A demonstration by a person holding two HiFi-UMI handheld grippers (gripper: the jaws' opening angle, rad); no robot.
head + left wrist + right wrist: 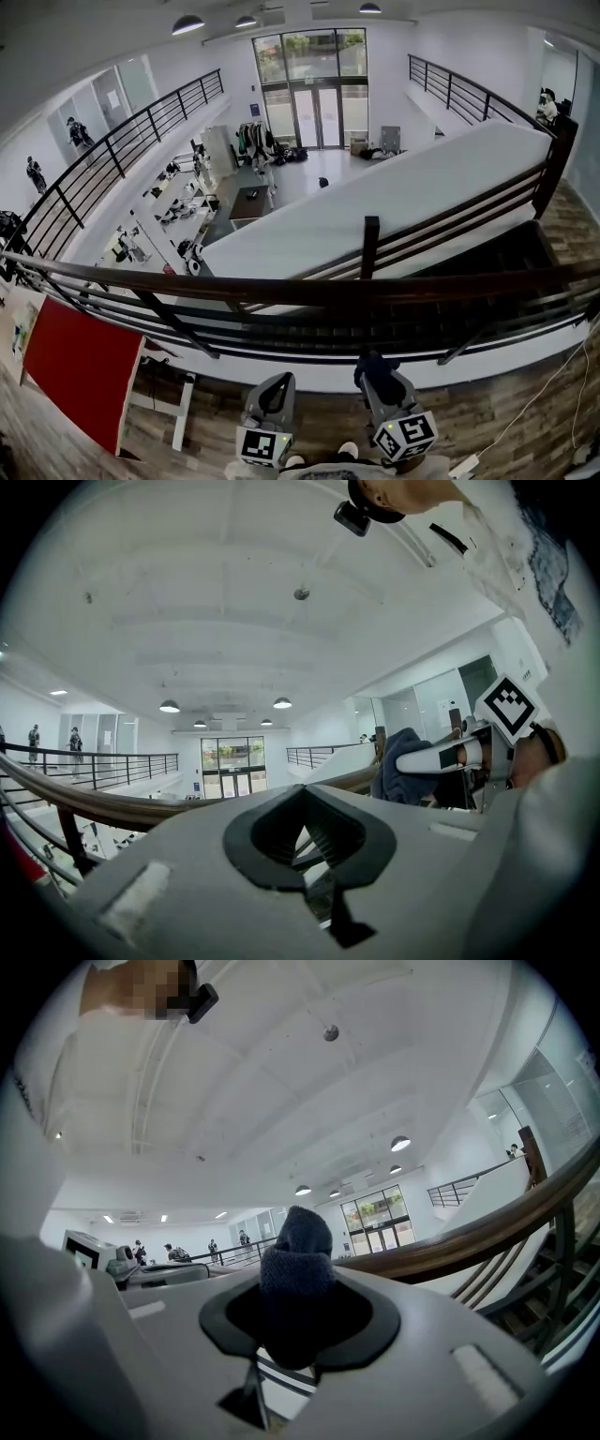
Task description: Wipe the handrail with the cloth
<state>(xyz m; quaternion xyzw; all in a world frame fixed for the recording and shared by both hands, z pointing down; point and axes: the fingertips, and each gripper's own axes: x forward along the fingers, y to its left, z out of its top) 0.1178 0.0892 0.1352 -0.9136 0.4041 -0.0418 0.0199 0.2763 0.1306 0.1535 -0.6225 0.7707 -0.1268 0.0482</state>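
Note:
A dark wooden handrail (pixel 281 289) runs across the head view on black bars, just beyond both grippers. My right gripper (pixel 377 373) is shut on a dark blue cloth (pixel 373 366), held below the rail and short of it. In the right gripper view the cloth (pixel 296 1252) sticks up out of the jaws, with the handrail (pixel 487 1227) to the right. My left gripper (pixel 273 392) is beside it, jaws together and holding nothing. The left gripper view shows its shut jaws, the handrail (pixel 94 803) and the cloth (pixel 401 761) in the right gripper.
Behind the rail a stairway with its own railing post (pixel 370 246) drops to a lower floor with desks. A red panel (pixel 80 366) stands at the lower left. A white cable (pixel 553 384) lies on the wooden floor to the right. People stand on the far balcony (pixel 80 136).

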